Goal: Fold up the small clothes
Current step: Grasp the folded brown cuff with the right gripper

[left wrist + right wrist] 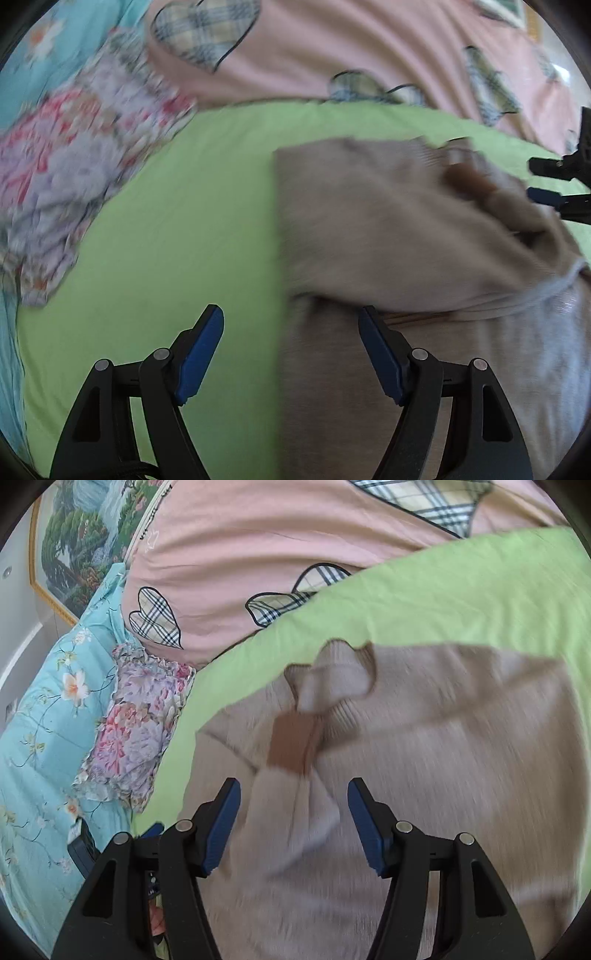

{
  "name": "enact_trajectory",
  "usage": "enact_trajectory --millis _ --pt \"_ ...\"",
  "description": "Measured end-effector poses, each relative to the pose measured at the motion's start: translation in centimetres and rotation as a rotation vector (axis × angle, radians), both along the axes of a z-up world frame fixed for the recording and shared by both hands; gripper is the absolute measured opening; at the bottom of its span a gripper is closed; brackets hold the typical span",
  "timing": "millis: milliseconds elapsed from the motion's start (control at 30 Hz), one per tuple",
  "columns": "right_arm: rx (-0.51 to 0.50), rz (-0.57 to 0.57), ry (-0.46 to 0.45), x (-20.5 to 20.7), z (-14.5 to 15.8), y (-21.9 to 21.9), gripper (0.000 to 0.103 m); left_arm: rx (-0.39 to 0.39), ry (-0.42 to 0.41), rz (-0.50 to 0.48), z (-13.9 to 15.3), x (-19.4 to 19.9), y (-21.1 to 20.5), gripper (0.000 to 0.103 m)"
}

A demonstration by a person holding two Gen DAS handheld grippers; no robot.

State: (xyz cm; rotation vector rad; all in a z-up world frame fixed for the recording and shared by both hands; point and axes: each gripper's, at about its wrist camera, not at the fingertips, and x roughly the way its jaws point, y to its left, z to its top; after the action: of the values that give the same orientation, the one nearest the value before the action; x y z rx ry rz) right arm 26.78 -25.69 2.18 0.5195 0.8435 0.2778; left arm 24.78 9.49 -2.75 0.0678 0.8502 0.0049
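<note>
Through the left wrist camera we see our left claw (290, 354) spread wide with nothing pinched, its blue pads (201, 354) apart above the green sheet (166, 240) and the near edge of the beige sweater (369, 221). The sweater lies on the green sheet to the right of the picture, partly folded over itself, with a brown patch (469, 181) near its upper right and a pale cord (554, 288) at its right side. A floral ruffled cloth (74, 166) sits bunched at the left, touching the sheet's edge, and a pink quilt with plaid hearts (332, 48) lies beyond. The tips of the right claw (543, 181) show at the far right, just beside the sweater. Much of this view is blurred

Through the right wrist camera we see our right claw (293, 823) spread as well, gripping nothing; a fold of the beige sweater (424, 738) lies below the gap between its pads, whether touching we cannot tell. The sweater's collar (340, 675) points toward the pink quilt (258, 554), with the brown patch (291, 742) just below the collar. The floral cloth (136, 720) rests to the left, between the green sheet (461, 598) and a turquoise flowered bedspread (44, 720). A framed landscape picture (85, 535) hangs on the wall at upper left
</note>
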Motion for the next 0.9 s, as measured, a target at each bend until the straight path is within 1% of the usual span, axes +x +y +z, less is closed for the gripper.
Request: enact_trajectory --millis 33,100,133,167,200,267,300,367,433,467,500,533,567,633,700,733,767,833,867,900 --pt "-0.002 0.007 0.025 1.1 -0.4 0.2 0.061 -0.017 0.035 0.026 -0.7 0.7 0.8 0.075" --pt "-0.015 0.039 0.081 3.2 -1.6 0.8 0.059 -0.045 0.062 0.044 -1.3 1.5 1.3 0.075" --pt "-0.028 0.053 0.103 3.9 -2.1 1.3 0.058 -0.03 0.059 0.045 -1.3 1.7 1.1 0.075" --pt "-0.035 0.073 0.122 4.3 -2.5 1.7 0.053 -0.009 0.052 0.043 -1.2 1.9 0.7 0.075" --pt "-0.043 0.091 0.131 4.6 -2.8 2.2 0.035 0.016 0.043 0.035 -1.2 2.2 0.1 0.075" --pt "-0.073 0.08 0.107 4.3 -2.5 2.5 0.012 0.046 0.03 0.033 -1.1 2.5 -0.8 0.075" --pt "-0.072 0.052 0.066 3.5 -1.6 2.2 0.011 0.059 0.023 0.042 -1.2 2.8 -1.1 0.075" --pt "-0.028 -0.019 -0.041 1.4 0.6 0.9 0.01 0.057 0.029 0.065 -1.5 3.2 -1.1 0.077" --pt "0.001 -0.117 -0.17 -2.1 3.3 -1.0 0.01 0.026 0.025 0.081 -1.6 3.1 -0.5 0.077" --pt "0.016 -0.167 -0.218 -4.0 4.1 -2.2 0.01 0.021 0.02 0.091 -1.5 3.1 -0.4 0.077" --pt "0.027 -0.229 -0.248 -5.9 4.4 -3.4 0.01 0.013 0.019 0.104 -1.5 3.0 -0.2 0.077" --pt "0.027 -0.284 -0.243 -7.3 4.1 -4.5 0.01 0.006 0.019 0.109 -1.5 3.0 -0.1 0.078" --pt "0.017 -0.326 -0.211 -8.4 3.1 -5.5 0.01 0.006 0.019 0.111 -1.5 3.0 -0.2 0.078" --pt "0.018 -0.339 -0.131 -9.3 0.7 -6.5 0.01 0.021 0.017 0.115 -1.6 3.0 -0.4 0.078" --pt "0.044 -0.34 -0.056 -9.9 -1.7 -7.1 0.01 0.029 0.013 0.119 -1.5 3.0 -0.6 0.078" --pt "0.052 -0.338 -0.032 -10.2 -2.5 -7.2 0.01 0.027 0.01 0.121 -1.5 3.0 -0.5 0.078" --pt "0.07 -0.338 -0.021 -10.5 -3.0 -7.2 0.013 0.022 0.008 0.125 -1.5 3.0 -0.4 0.078" --pt "0.098 -0.353 -0.017 -10.9 -3.5 -7.5 0.013 0.005 -0.003 0.146 -1.4 2.8 0.1 0.079" --pt "0.11 -0.362 -0.023 -11.1 -3.6 -7.7 0.02 -0.003 -0.008 0.153 -1.4 2.7 0.3 0.079" --pt "0.116 -0.377 -0.033 -11.3 -3.6 -7.9 0.031 -0.018 -0.013 0.161 -1.4 2.6 0.6 0.079"
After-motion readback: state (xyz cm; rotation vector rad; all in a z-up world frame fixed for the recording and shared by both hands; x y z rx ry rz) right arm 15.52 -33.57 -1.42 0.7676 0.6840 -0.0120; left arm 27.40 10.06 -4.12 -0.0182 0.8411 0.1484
